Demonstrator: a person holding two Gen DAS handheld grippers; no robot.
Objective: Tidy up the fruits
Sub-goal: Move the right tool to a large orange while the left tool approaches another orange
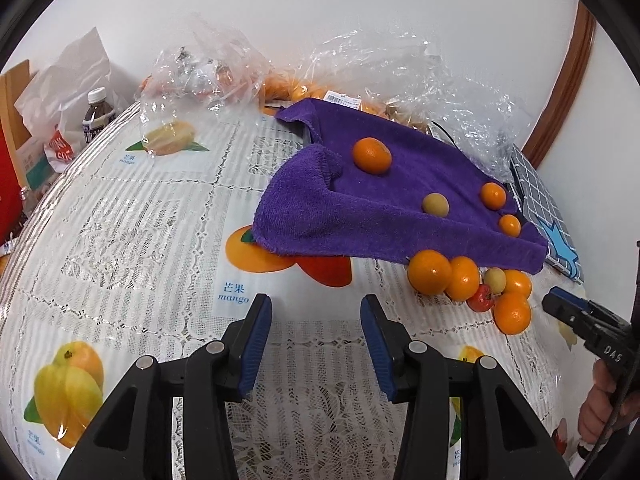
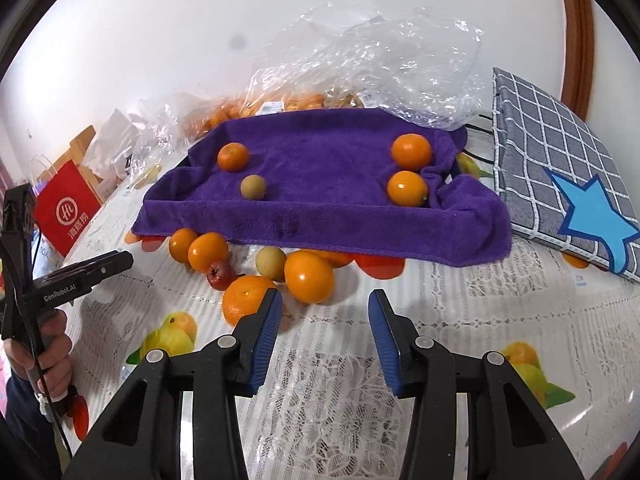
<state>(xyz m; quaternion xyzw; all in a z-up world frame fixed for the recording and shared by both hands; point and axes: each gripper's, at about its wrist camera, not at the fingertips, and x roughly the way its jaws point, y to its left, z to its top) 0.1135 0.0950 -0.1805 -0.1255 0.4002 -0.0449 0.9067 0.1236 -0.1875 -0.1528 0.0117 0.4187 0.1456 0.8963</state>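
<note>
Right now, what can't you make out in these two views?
- Fruit in the plastic bags: both views, blurred by crinkled film, uncountable.
- Tabletop under the purple towel: both views, covered.
- Red fruit: right wrist view, partly behind oranges, type unclear.
- Bottle label: left wrist view, too small.

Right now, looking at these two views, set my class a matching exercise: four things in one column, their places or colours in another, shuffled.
Things:
1. purple towel
2. small red fruit
3. checked cushion
4. red paper bag

Descriptions:
A. bears a blue star
B. holds four fruits on top
C. far left, by the table's edge
D. among loose oranges in front of the towel

Pairs: 1-B, 2-D, 3-A, 4-C
</note>
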